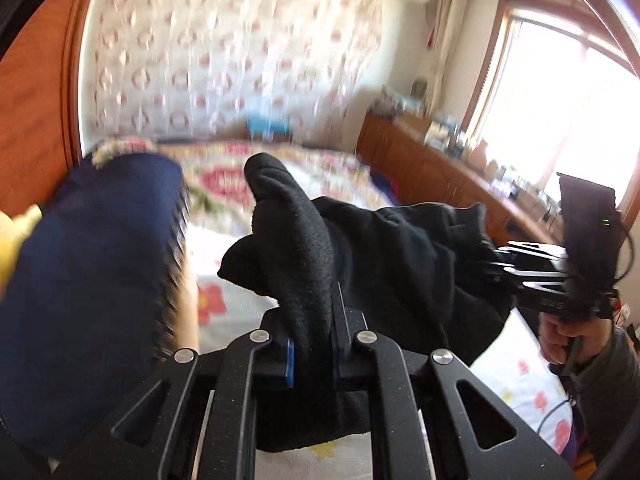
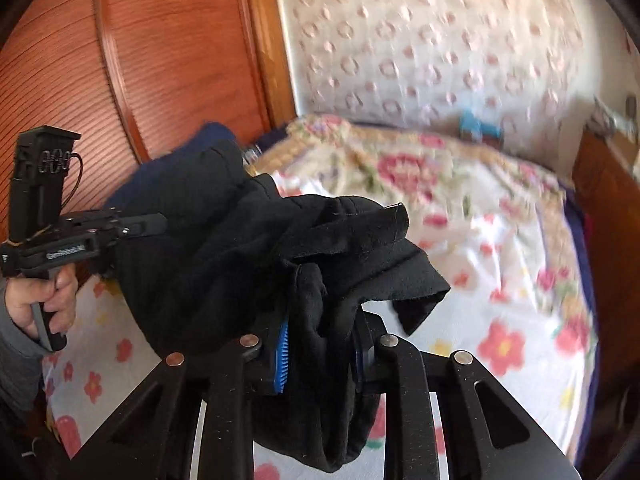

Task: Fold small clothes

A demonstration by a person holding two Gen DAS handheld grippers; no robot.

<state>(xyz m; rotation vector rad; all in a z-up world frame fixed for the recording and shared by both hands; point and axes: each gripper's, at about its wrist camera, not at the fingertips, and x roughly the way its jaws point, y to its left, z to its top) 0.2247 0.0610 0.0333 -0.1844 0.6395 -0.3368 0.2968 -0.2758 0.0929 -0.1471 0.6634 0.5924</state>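
Note:
A black fleece garment (image 1: pixel 384 256) hangs in the air between my two grippers, above the bed. My left gripper (image 1: pixel 312 344) is shut on one bunched end of it; the cloth sticks up past the blue pads. My right gripper (image 2: pixel 320 344) is shut on the other end, also black cloth (image 2: pixel 248 248) bunched between blue pads. The right gripper also shows in the left wrist view (image 1: pixel 520 272) at the right, and the left gripper shows in the right wrist view (image 2: pixel 132 228) at the left. Both views are motion-blurred.
The bed (image 2: pixel 500 240) has a white floral sheet and a floral blanket. A dark blue garment (image 1: pixel 88 288) lies at the left near the wooden wardrobe (image 2: pixel 140 60). A cluttered wooden dresser (image 1: pixel 440 168) stands under the window at the right.

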